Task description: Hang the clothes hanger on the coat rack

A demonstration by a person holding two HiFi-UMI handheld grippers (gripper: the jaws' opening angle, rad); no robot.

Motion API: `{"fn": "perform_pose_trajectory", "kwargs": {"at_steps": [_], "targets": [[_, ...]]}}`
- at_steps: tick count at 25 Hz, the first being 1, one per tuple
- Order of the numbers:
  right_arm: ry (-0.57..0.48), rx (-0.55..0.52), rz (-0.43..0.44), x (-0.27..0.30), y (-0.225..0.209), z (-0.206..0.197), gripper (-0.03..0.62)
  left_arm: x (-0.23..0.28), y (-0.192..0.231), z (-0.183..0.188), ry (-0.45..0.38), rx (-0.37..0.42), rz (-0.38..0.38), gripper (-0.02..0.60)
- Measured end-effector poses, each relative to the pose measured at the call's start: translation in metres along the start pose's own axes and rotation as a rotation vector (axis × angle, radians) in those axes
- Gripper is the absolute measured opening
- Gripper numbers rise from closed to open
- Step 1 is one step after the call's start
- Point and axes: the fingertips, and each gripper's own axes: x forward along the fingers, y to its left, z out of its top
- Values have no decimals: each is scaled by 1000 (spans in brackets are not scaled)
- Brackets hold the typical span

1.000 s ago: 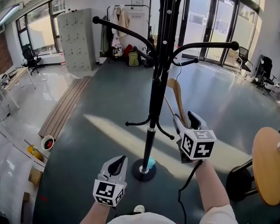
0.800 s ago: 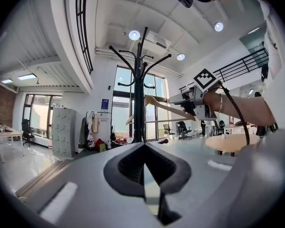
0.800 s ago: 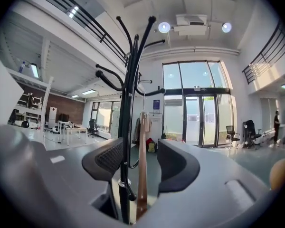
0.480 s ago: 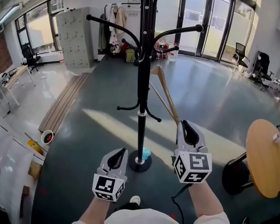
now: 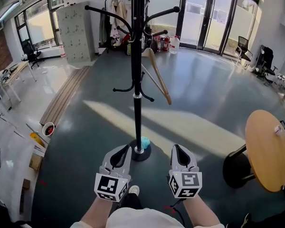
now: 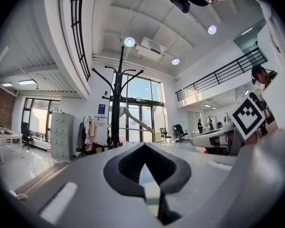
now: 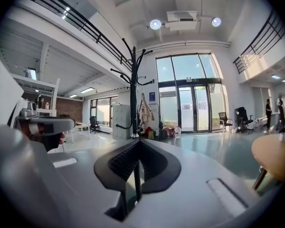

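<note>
- The left gripper (image 5: 122, 152) has its jaws pressed together on nothing and is held low, near the foot of the coat rack (image 5: 137, 106).
- The right gripper (image 5: 179, 151) is likewise closed and empty, just beside the left one and well apart from the left edge of the round table (image 5: 268, 151).
- The clothes hanger (image 5: 156, 77) hangs tilted by its hook from an upper arm of the rack, free of both grippers.
- The hanging looks done, with no step visibly left.

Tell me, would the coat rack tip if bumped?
Possibly: the coat rack is a tall thin pole on a small round base, so a high push might tip it. The hanger hangs freely and would likely swing.
</note>
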Motion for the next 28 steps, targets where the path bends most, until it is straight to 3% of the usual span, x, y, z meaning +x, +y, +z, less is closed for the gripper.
{"fn": "perform_pose_trajectory", "kwargs": {"at_steps": [11,21,28], "targets": [[91,33,54,-80,14,-55,26,-74,-54,-25,67,-19,40,0],[109,12,62,-124,52,-59,26,-135,-53,-6,16,-15,65,0],[116,-15,75,-170,99,-66,26,-203,-54,-9,29,-25,71,0]]}}
